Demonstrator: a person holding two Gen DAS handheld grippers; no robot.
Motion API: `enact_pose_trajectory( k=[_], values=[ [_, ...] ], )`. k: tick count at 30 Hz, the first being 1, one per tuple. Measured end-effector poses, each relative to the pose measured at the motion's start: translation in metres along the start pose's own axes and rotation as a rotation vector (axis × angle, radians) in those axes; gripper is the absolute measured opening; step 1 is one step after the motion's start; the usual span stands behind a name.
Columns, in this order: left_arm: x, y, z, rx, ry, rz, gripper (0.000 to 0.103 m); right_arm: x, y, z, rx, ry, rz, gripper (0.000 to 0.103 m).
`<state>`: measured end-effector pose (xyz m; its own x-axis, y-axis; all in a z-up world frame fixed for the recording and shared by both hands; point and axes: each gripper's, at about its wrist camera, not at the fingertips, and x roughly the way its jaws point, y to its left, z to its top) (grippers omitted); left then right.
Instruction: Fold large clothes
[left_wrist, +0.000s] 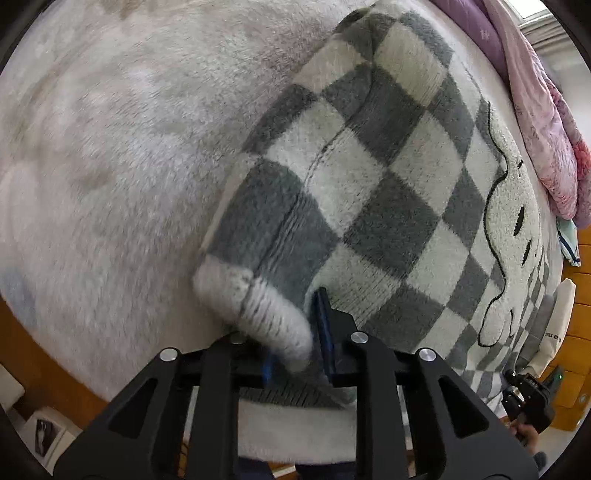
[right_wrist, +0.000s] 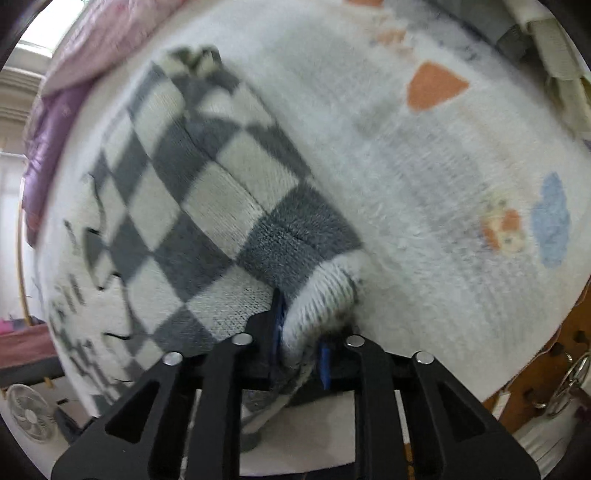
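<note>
The left claw (left_wrist: 295, 343) is clamped on the ribbed white cuff (left_wrist: 255, 314) of a sleeve of the checked sweater (left_wrist: 388, 192), with the blue pads pinching the knit from either side. The right claw (right_wrist: 301, 343) is likewise clamped on the other cuff (right_wrist: 321, 306), its jaws drawn in tight around the bunched rib. From each cuff a grey-and-cream checked sleeve runs away up the frame to the sweater's body, which lies spread on the pale fleece blanket (left_wrist: 110, 166) covering the bed. The body carries a cartoon face outlined in black (left_wrist: 517, 229), seen in the left wrist view. Pink and purple bedding (left_wrist: 546, 129) is heaped along the far edge of the bed.

The step in hand looks like the sleeve fold: with both cuffs held, each sleeve needs to be carried inward across the chest. To do it well, the person would do best to lift only enough for the sleeves to clear the fuzzy blanket, since the two nappy fabrics will probably drag on each other. Both sides should move evenly so the body does not skew, and the cuffs are best laid flat before release. The grip sits on the thick rib, which should hold, though a bunched cuff may need smoothing.

Both claws point steeply down at the bed, close above the fabric. The right claw's housing, with a hand (left_wrist: 526, 435) on it, shows at the lower right edge of the left wrist view.
</note>
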<state>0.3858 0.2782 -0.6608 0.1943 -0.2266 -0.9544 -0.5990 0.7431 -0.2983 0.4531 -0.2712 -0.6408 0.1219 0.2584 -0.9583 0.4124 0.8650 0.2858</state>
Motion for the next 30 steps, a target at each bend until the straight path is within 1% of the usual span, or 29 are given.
enact_pose_trajectory(
  k=[2,3,4,5,6,8,9,10,11,12,13,14,15,17,18,19,21,23,24,26,27,30],
  values=[
    [-0.003,-0.001,0.003,0.022,0.015,-0.02,0.031,-0.008,0.005,0.001,0.024,-0.002,-0.001,0.024],
    [-0.006,-0.002,0.003,0.026,0.015,-0.036,0.047,-0.016,0.006,0.0,0.036,0.0,-0.009,0.029],
    [-0.013,0.0,0.002,0.022,0.007,-0.069,0.064,-0.025,0.006,0.0,0.042,-0.004,-0.029,0.039],
    [-0.02,0.004,0.004,0.02,-0.001,-0.091,0.07,-0.037,0.008,-0.001,0.035,-0.013,-0.06,0.042],
    [-0.028,0.008,0.004,0.016,-0.015,-0.09,0.079,-0.053,0.014,-0.002,0.006,-0.031,-0.105,0.042],
    [-0.04,0.015,0.004,0.014,-0.04,-0.085,0.08,-0.072,0.034,-0.003,-0.052,-0.038,-0.11,0.041],
    [-0.044,0.017,0.005,0.005,-0.047,-0.085,0.08,-0.078,0.05,-0.005,-0.096,-0.049,-0.137,0.041],
    [-0.049,0.022,0.007,-0.021,-0.054,-0.1,0.08,-0.084,0.071,-0.007,-0.158,-0.067,-0.152,0.037],
    [-0.051,0.026,0.008,-0.047,-0.058,-0.112,0.08,-0.086,0.099,-0.011,-0.245,-0.079,-0.117,0.027],
    [-0.054,0.036,0.005,-0.068,-0.066,-0.118,0.08,-0.085,0.128,-0.015,-0.323,-0.086,-0.066,0.022],
    [-0.055,0.041,0.007,-0.083,-0.068,-0.12,0.08,-0.08,0.149,-0.016,-0.372,-0.087,-0.023,0.012],
    [-0.054,0.046,0.001,-0.086,-0.064,-0.114,0.08,-0.071,0.175,-0.017,-0.428,-0.086,0.027,0.002],
    [-0.05,0.045,0.0,-0.082,-0.051,-0.097,0.08,-0.056,0.21,-0.017,-0.5,-0.084,0.059,0.001],
    [-0.048,0.045,0.0,-0.056,-0.048,-0.065,0.08,-0.029,0.26,-0.021,-0.582,-0.078,0.057,0.0],
    [-0.044,0.041,-0.002,-0.05,-0.056,-0.058,0.08,-0.008,0.286,-0.017,-0.616,-0.071,0.054,0.0],
    [-0.041,0.04,-0.001,-0.048,-0.057,-0.054,0.08,0.005,0.3,-0.013,-0.634,-0.067,0.036,0.0],
    [-0.033,0.04,0.003,-0.047,-0.029,-0.036,0.08,0.038,0.32,-0.002,-0.654,-0.04,-0.017,0.0],
    [-0.03,0.042,0.005,-0.044,-0.033,-0.025,0.08,0.065,0.324,0.009,-0.65,0.008,-0.053,0.0],
    [-0.028,0.041,0.005,-0.05,-0.032,-0.026,0.08,0.076,0.323,0.012,-0.657,0.016,-0.051,0.0],
    [-0.02,0.039,0.004,-0.054,-0.014,-0.045,0.08,0.082,0.321,0.016,-0.688,0.008,-0.042,0.0],
    [-0.016,0.036,0.003,-0.054,-0.016,-0.041,0.08,0.084,0.321,0.019,-0.681,0.018,-0.038,0.0],
    [-0.011,0.039,-0.002,-0.085,-0.015,-0.061,0.08,0.078,0.317,0.019,-0.653,0.038,-0.024,0.0]
  ],
)
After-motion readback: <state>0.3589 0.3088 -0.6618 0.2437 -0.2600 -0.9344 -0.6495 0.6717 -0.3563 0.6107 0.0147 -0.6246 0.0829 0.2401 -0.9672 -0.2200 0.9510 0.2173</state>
